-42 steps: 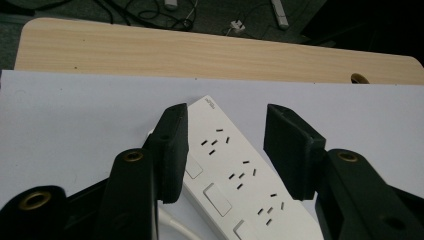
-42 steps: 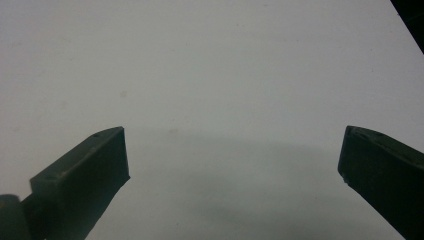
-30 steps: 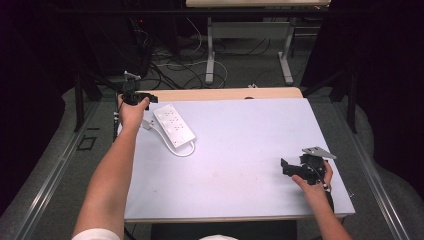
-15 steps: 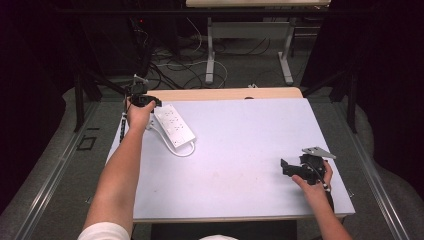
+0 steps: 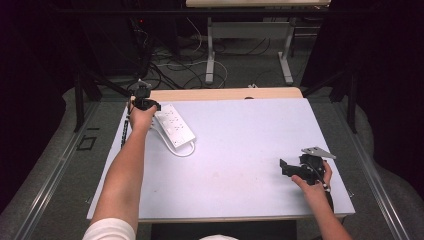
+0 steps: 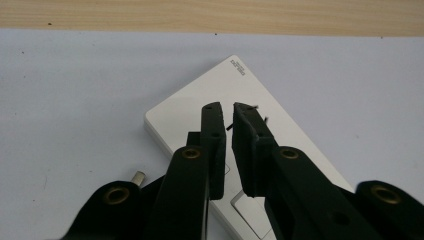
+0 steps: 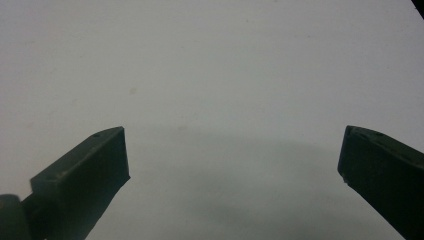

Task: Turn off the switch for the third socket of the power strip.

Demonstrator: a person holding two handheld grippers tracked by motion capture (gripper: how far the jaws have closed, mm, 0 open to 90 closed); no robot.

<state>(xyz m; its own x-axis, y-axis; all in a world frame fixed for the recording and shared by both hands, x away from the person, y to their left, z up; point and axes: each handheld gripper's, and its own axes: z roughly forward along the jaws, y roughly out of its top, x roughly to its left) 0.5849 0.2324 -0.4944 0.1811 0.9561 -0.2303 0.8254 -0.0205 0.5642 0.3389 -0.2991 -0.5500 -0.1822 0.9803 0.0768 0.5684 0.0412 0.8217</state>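
Note:
A white power strip (image 5: pixel 175 128) lies slanted at the far left of the white table (image 5: pixel 240 150); its white cord (image 5: pixel 186 150) loops at the near end. My left gripper (image 5: pixel 152 105) hovers over the strip's far end. In the left gripper view its jaws (image 6: pixel 227 107) stand almost together above the strip (image 6: pixel 280 125), with only a thin slit and nothing clearly held between them. My right gripper (image 5: pixel 286 169) rests low near the front right of the table, pointing left. In the right gripper view it (image 7: pixel 232 150) is wide open over bare tabletop.
A wooden strip (image 5: pixel 225 94) runs along the table's far edge. Beyond it stand table legs (image 5: pixel 210 55) and loose cables (image 5: pixel 175 62) on the floor. A small metal pin (image 6: pixel 137 176) shows beside the left gripper's body.
My left gripper has shifted slightly right, onto the far end of the power strip. The right gripper has stayed where it was.

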